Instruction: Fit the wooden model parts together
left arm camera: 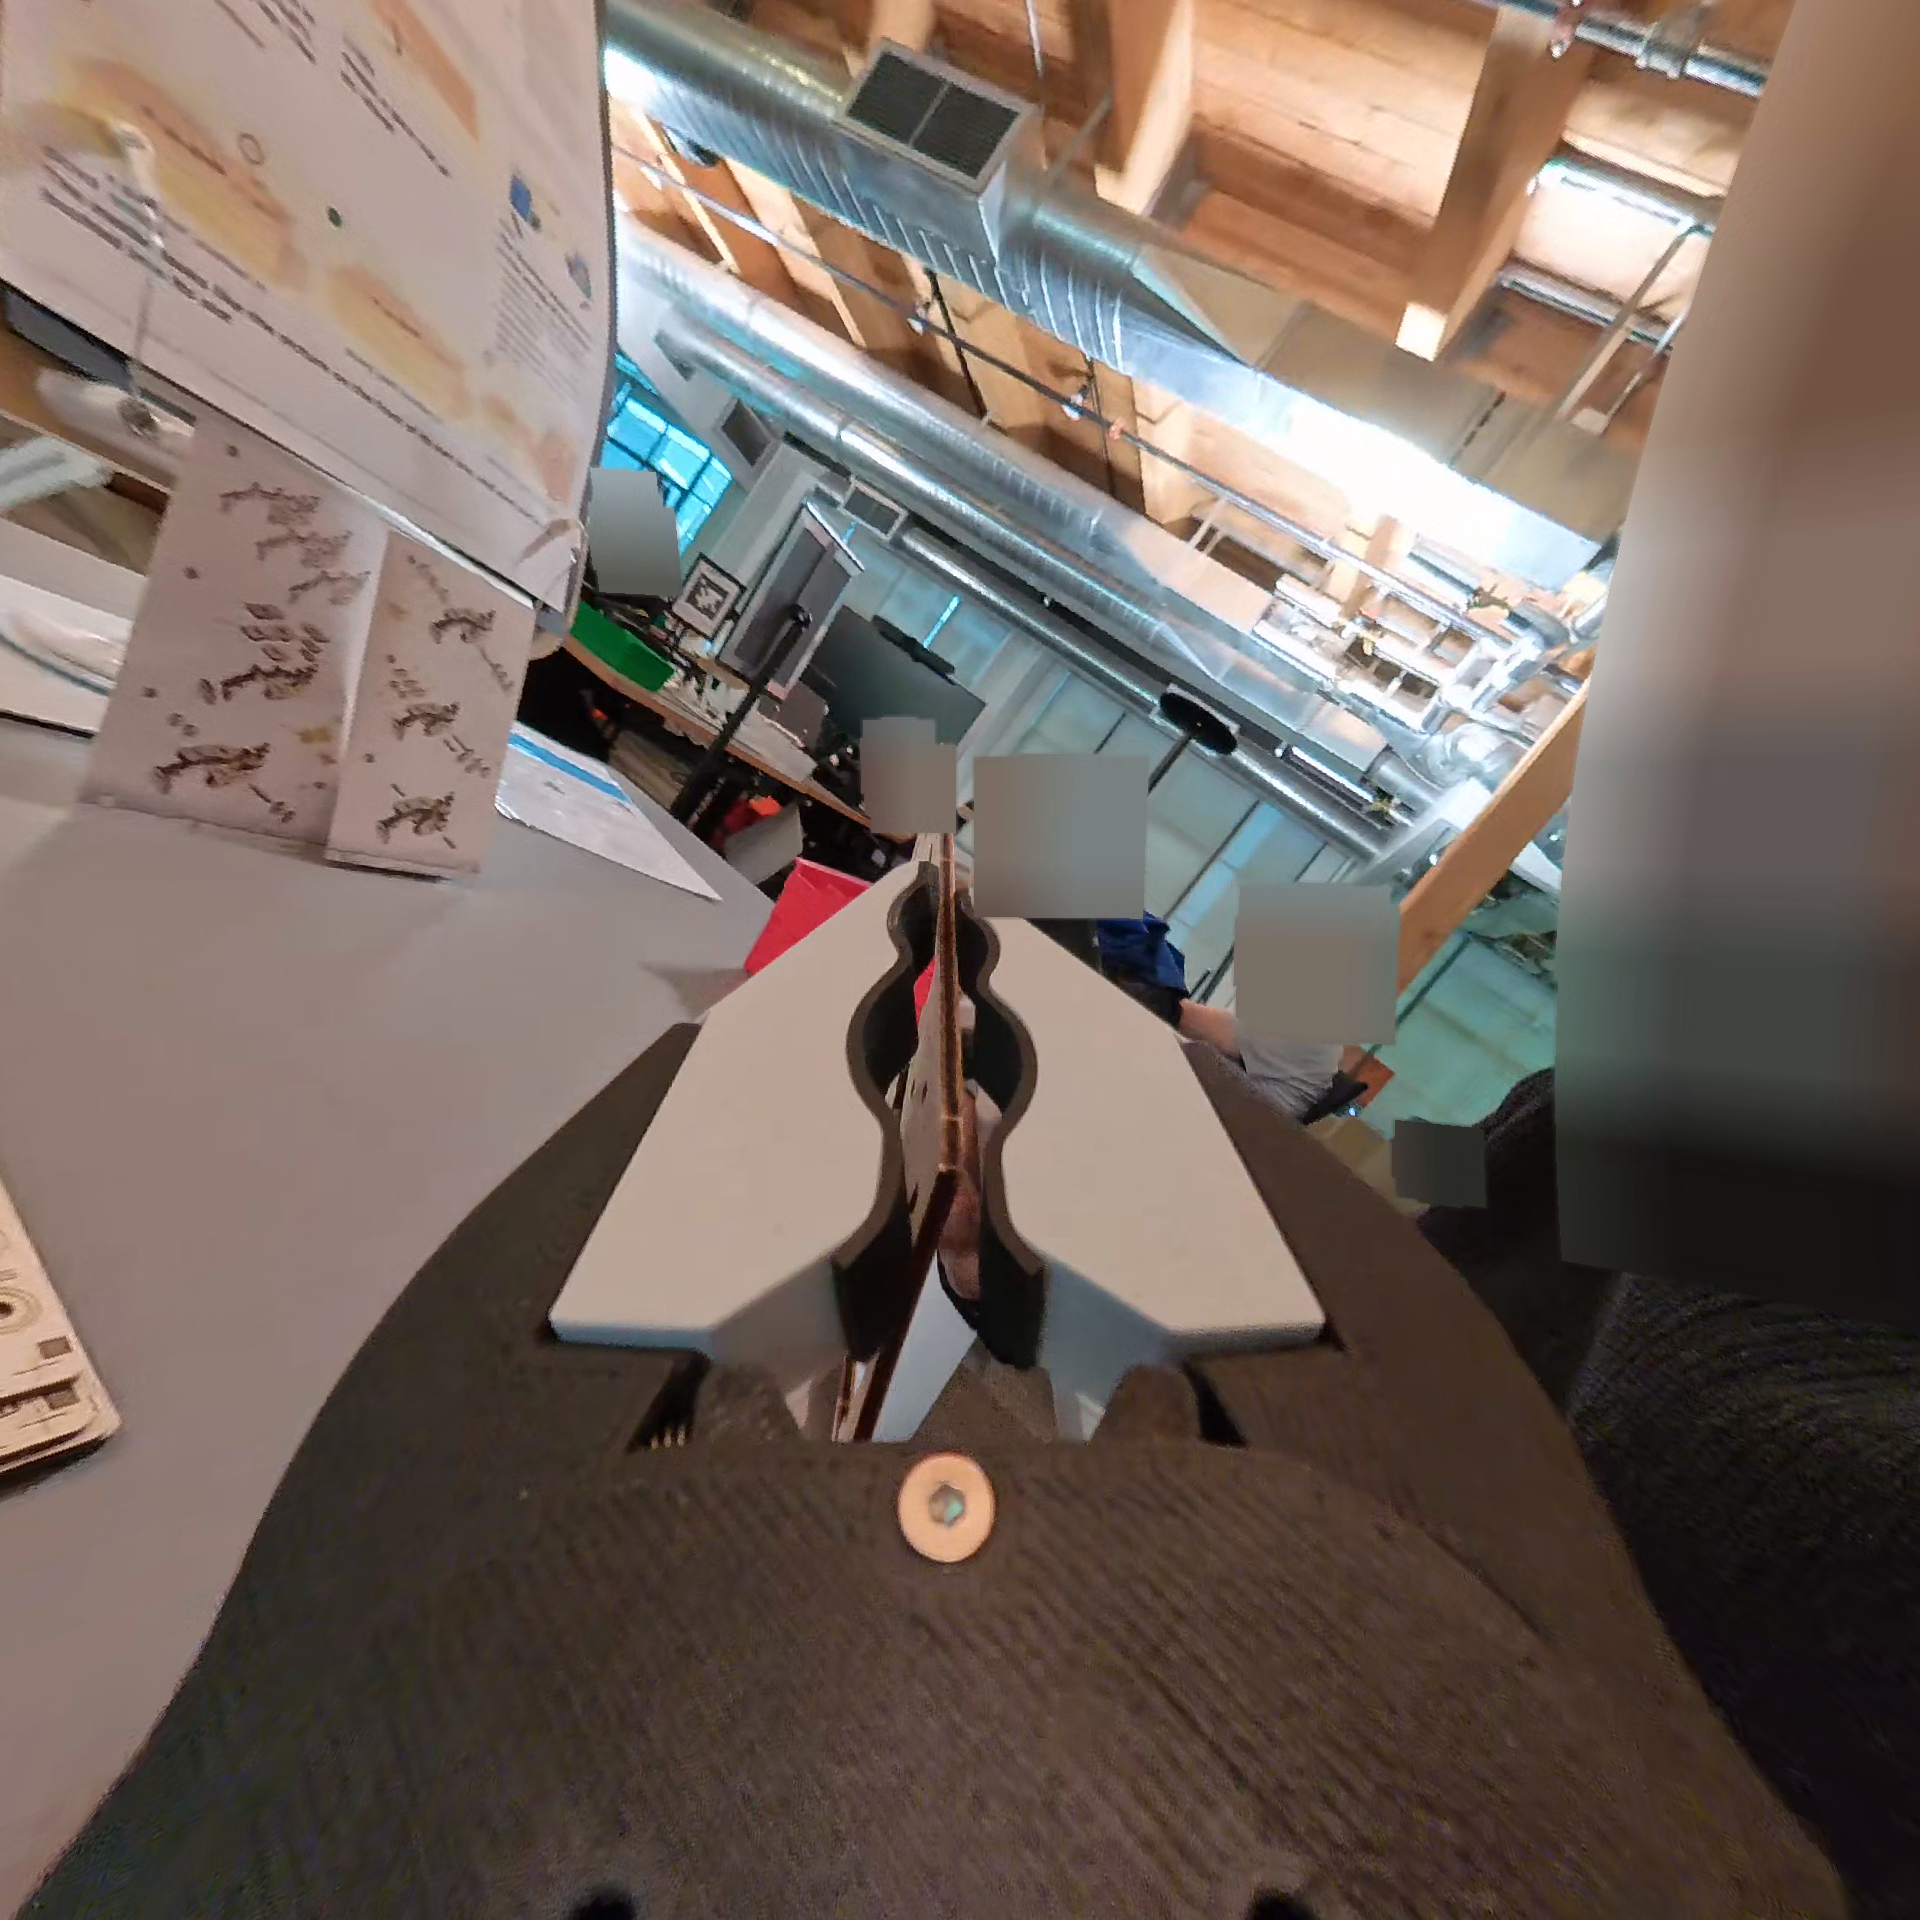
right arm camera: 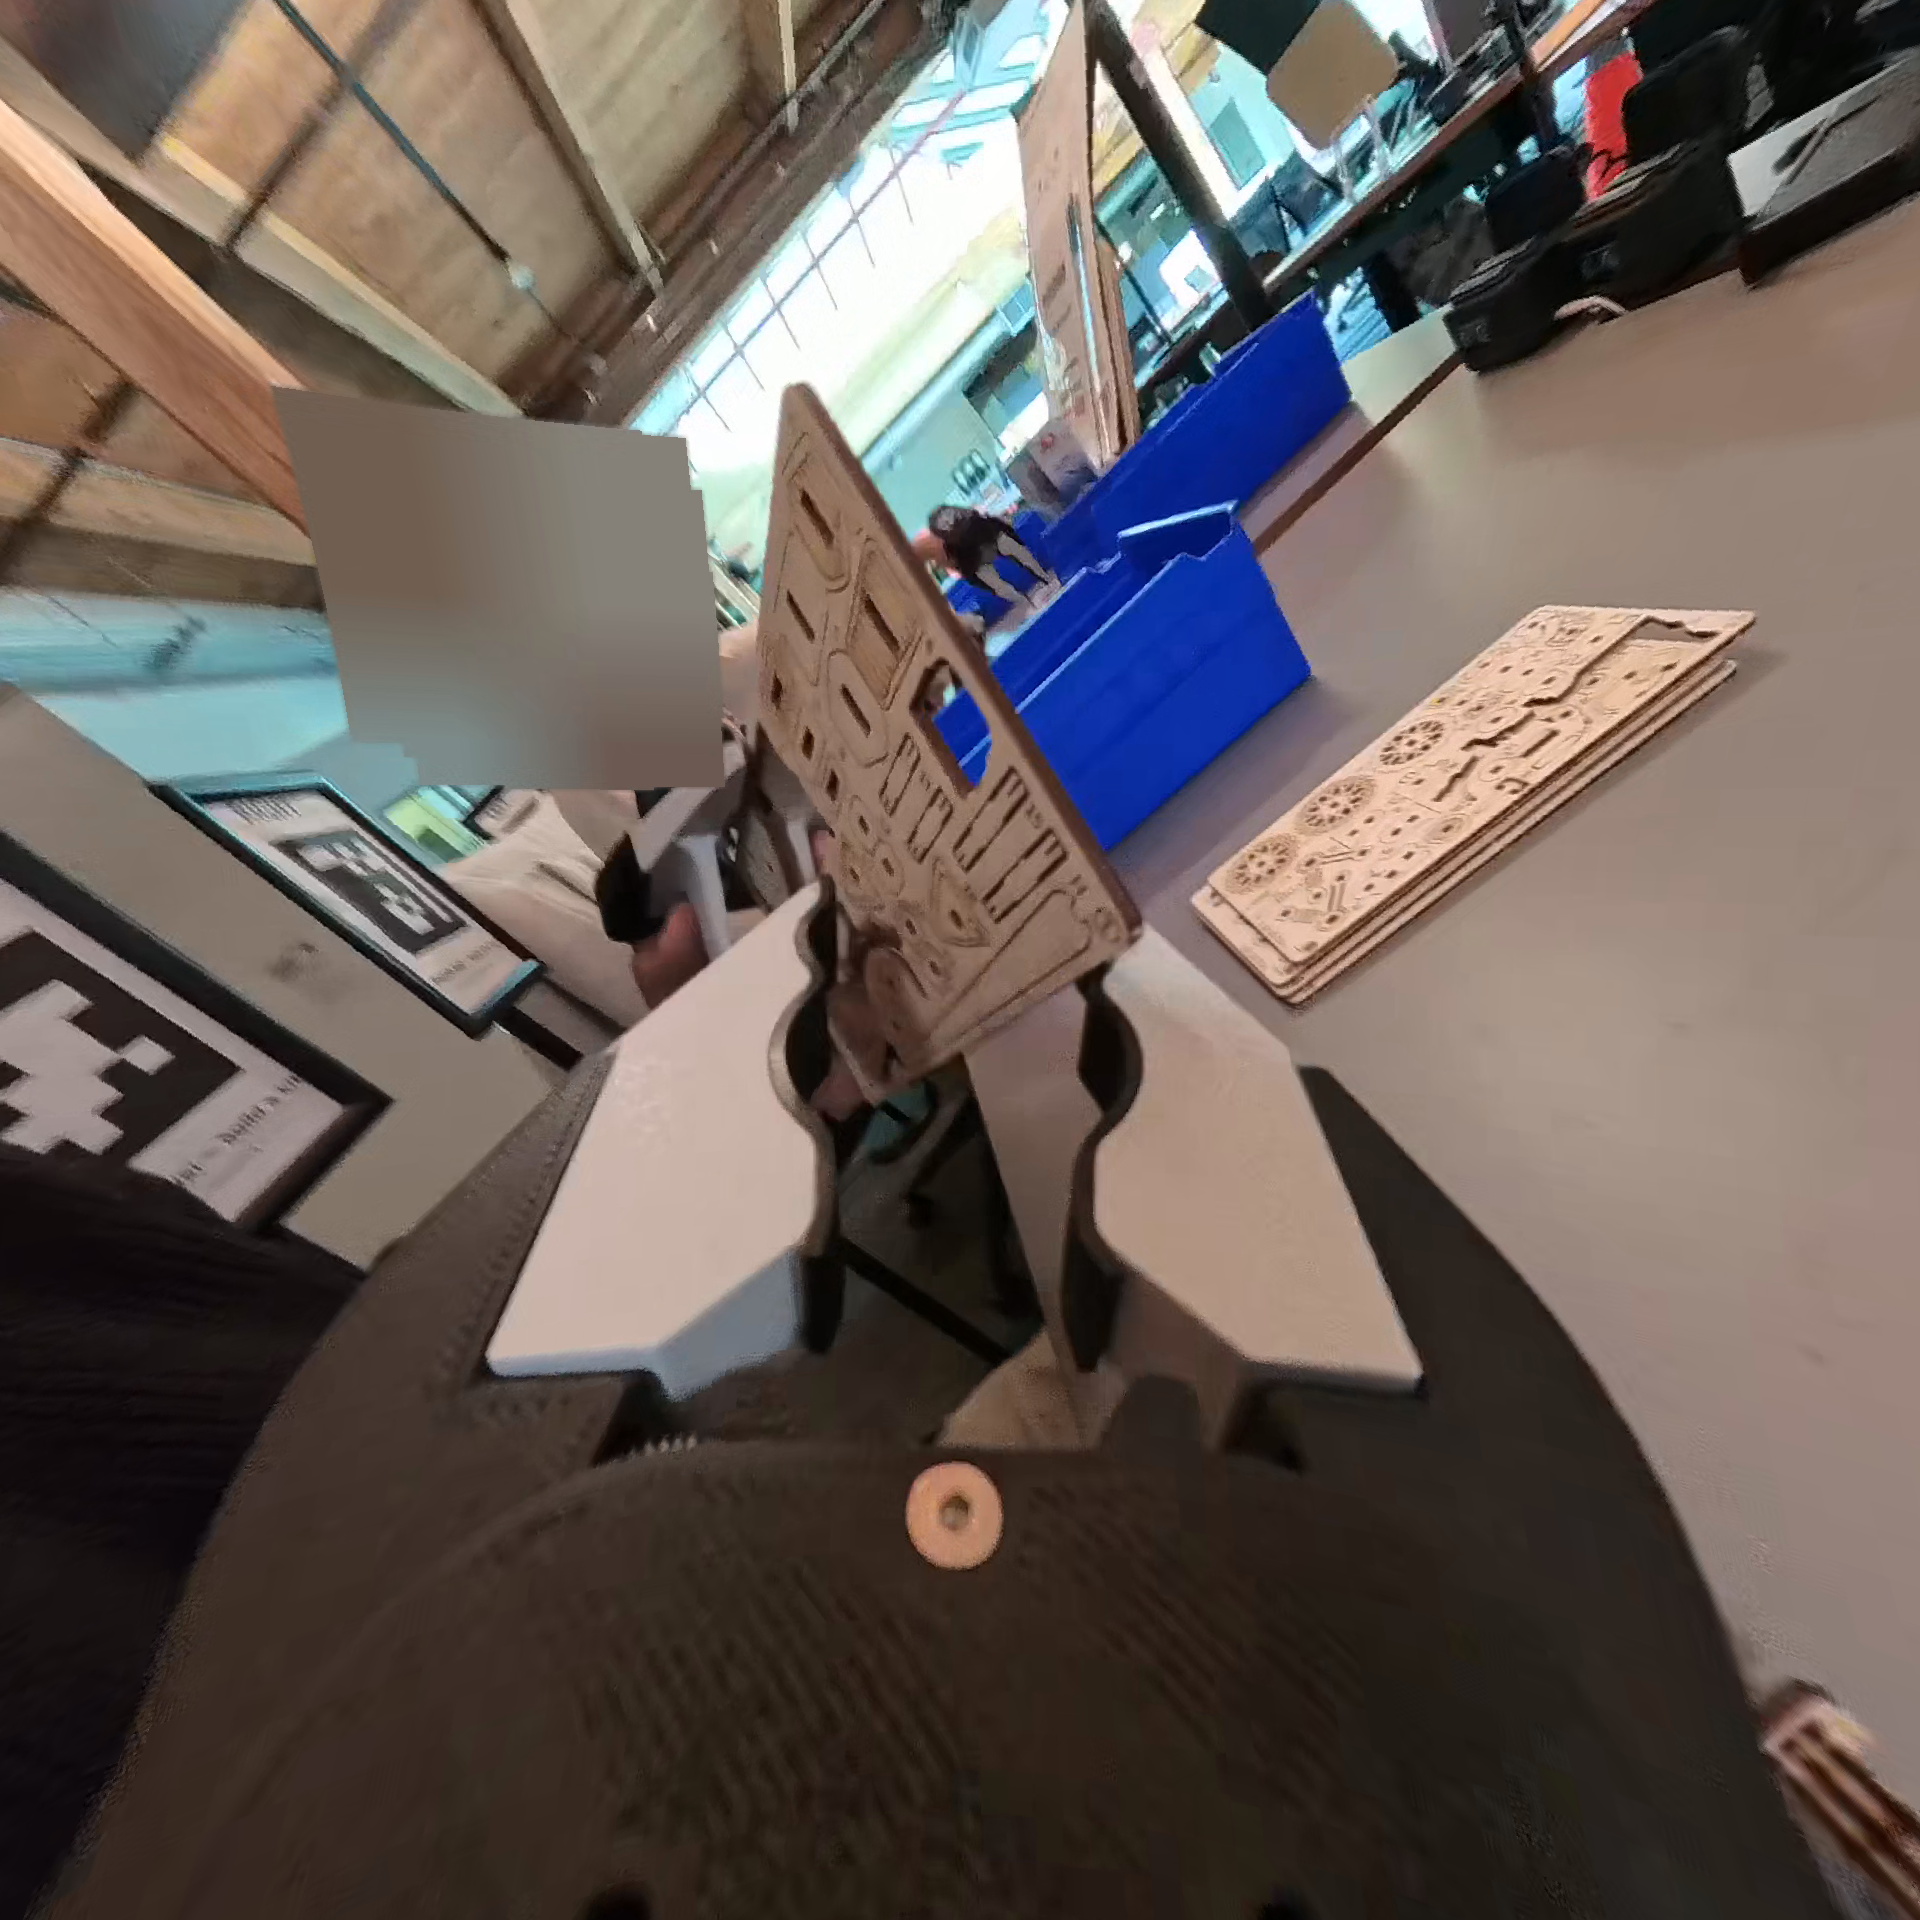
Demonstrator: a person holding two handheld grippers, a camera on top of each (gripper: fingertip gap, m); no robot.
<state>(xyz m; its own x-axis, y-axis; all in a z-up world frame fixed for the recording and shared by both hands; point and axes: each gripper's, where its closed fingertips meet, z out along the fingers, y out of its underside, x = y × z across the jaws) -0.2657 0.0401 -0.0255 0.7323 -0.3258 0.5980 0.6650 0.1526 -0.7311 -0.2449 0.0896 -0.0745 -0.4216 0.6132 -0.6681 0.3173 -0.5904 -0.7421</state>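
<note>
My left gripper [left arm camera: 940, 904] is shut on a thin wooden sheet [left arm camera: 943, 1039] of laser-cut model parts, seen edge-on between the grey fingers and lifted off the table. In the right wrist view the same sheet [right arm camera: 894, 727] stands tilted, its flat face full of cut-outs. Its lower edge sits between the spread fingertips of my right gripper [right arm camera: 966, 945], which is open. I cannot tell whether the right fingers [right arm camera: 1195, 1143] touch the sheet. A black and white shape behind the sheet looks like part of the left gripper [right arm camera: 665, 883].
A stack of more wooden part sheets [right arm camera: 1475, 790] lies on the grey table [right arm camera: 1610, 1143] to the right; it also shows at the left edge [left arm camera: 42, 1371]. Blue bins [right arm camera: 1164, 665] stand behind. A folded instruction booklet [left arm camera: 281, 644] and a large paper [left arm camera: 312, 208] stand at the left. The grippers' ends are close to 8 cm from one another.
</note>
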